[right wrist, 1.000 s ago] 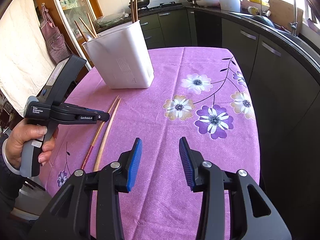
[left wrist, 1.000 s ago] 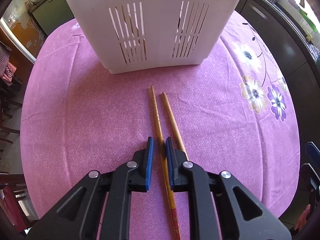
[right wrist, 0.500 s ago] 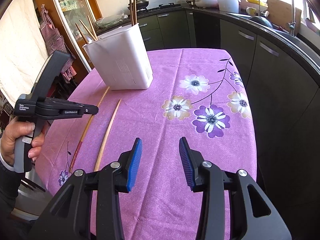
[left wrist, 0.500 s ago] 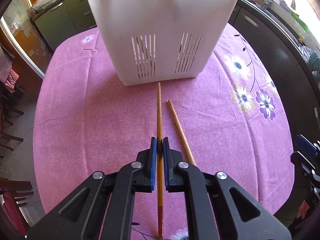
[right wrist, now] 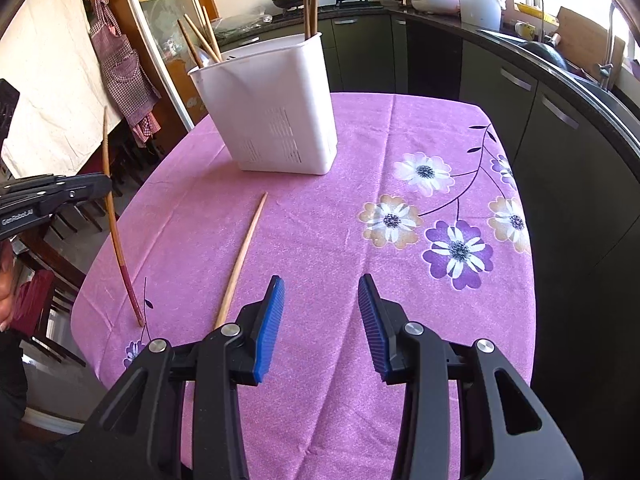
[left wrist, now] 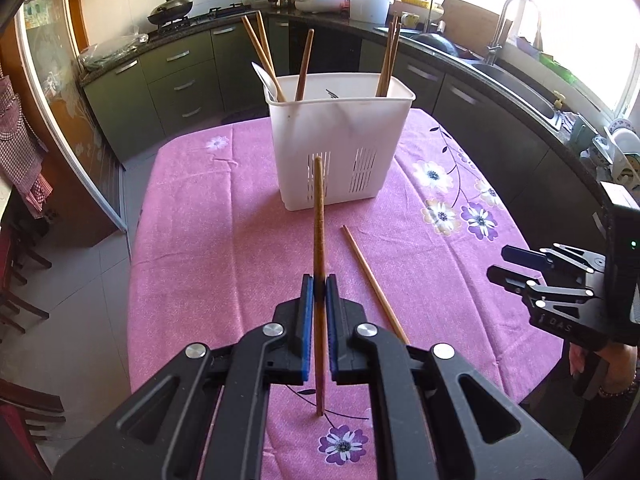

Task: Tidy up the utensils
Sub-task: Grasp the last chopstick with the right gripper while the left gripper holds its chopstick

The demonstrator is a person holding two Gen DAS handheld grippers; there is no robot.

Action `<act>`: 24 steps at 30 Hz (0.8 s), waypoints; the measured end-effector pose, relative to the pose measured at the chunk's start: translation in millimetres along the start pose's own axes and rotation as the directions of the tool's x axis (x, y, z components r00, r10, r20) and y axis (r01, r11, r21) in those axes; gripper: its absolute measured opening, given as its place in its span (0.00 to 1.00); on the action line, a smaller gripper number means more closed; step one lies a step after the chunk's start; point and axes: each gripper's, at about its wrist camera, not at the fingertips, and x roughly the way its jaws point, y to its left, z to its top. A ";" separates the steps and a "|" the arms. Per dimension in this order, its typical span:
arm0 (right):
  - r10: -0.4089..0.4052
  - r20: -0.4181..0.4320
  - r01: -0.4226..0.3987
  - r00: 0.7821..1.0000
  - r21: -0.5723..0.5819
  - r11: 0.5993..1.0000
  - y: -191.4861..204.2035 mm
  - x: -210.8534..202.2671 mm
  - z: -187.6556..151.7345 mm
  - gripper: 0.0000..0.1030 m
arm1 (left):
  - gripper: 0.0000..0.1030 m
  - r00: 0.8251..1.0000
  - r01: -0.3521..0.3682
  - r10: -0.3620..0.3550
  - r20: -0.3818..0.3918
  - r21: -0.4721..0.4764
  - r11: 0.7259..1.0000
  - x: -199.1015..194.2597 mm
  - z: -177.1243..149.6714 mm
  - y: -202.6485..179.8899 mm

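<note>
- The left tool has its blue pads pressed together on a dark chopstick, pinching it partway along its length. The stick stands steeply tilted, its upper end toward the holder and its reddish lower end close over the worktop; I cannot tell whether that end touches the cloth.
- The right tool is spread with nothing between its pads, and hangs over the near part of the worktop.
- A second, paler chopstick lies flat on the pink flowered cloth, just left of the right tool and well apart from the holder.
- The white holder stands upright at the far side of the worktop. Several chopsticks lean in it at the left and right ends, with what looks like a spoon at the left.
- Step in hand, as I judge it: one chopstick is picked up and on its way to the holder; one is not yet collected.
- The next move calls for raising the held stick above the rim, turning it more upright, and lowering it in beside the others without knocking the holder.
- Readable writing: "GenRobot.AI" on the left tool's side in the right view; "DAS" on the right tool's body in the left view.
</note>
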 end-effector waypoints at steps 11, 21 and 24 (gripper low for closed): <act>-0.052 -0.128 0.039 0.990 -0.100 0.994 40.9 57.3 35.3 0.38 | 0.06 0.997 0.027 -0.027 0.078 0.005 1.000 -31.5 -31.0 8.2; -0.099 -0.252 0.061 0.963 -0.151 0.987 77.9 132.2 56.1 0.28 | 0.06 0.994 0.038 -0.041 0.105 0.027 0.999 -38.4 -42.4 13.5; -0.105 -0.266 0.064 0.958 -0.159 0.985 85.1 142.4 58.8 0.25 | 0.06 0.994 0.044 -0.047 0.104 0.027 0.999 -37.4 -44.0 15.9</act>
